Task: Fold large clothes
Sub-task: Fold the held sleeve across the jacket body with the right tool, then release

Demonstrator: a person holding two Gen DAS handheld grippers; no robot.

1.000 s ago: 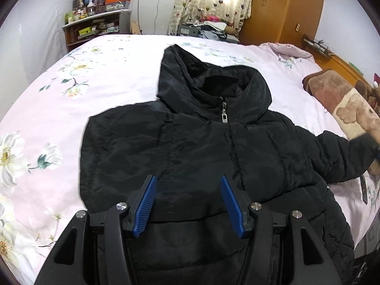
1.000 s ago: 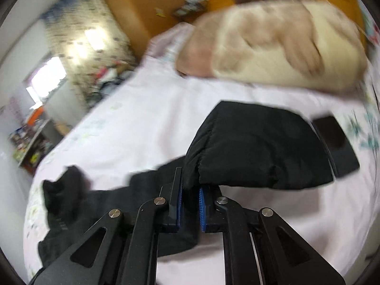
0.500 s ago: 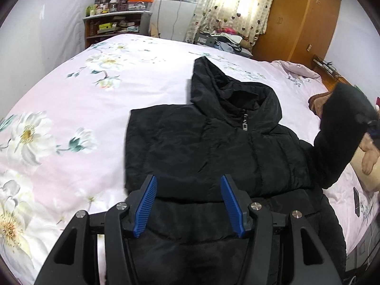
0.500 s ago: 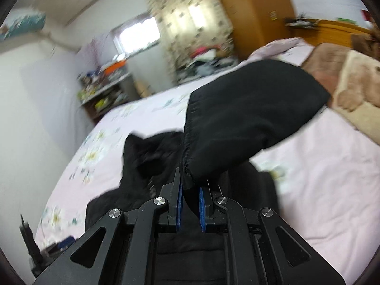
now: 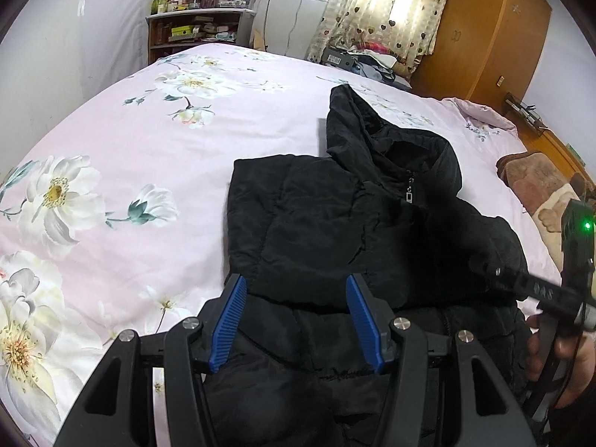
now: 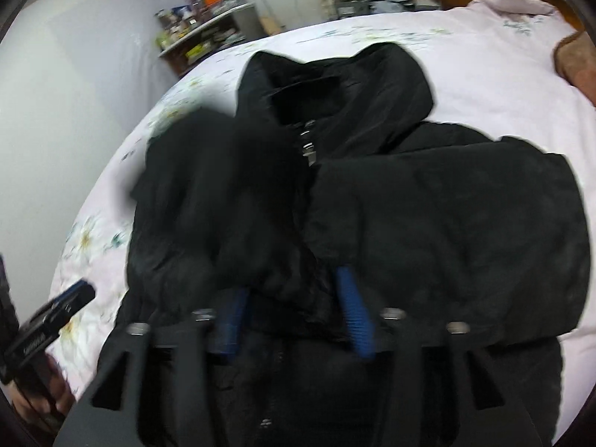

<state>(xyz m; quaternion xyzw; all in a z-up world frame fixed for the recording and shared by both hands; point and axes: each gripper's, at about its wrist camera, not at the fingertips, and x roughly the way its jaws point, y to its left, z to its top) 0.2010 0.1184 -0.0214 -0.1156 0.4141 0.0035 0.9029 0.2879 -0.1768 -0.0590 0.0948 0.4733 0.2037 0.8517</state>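
I see the jacket (image 5: 320, 223) as matt black quilted cloth with a small metal zip pull (image 5: 409, 195). The bed (image 5: 111, 149) wears smooth pink floral cloth. My left claw (image 5: 296, 326) is matt black plastic with ribbed blue pads (image 5: 228, 326) and shiny metal pins. The wardrobe (image 5: 484, 37) looks glossy wood.

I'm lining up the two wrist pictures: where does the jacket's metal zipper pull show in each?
Left wrist view: the zipper pull hangs right of centre, just under the collar opening of the black jacket.
Right wrist view: the zipper pull sits slightly above centre, blurred, below the hood.
Shared landmark: the cluttered shelf by the wall, upper left in both.
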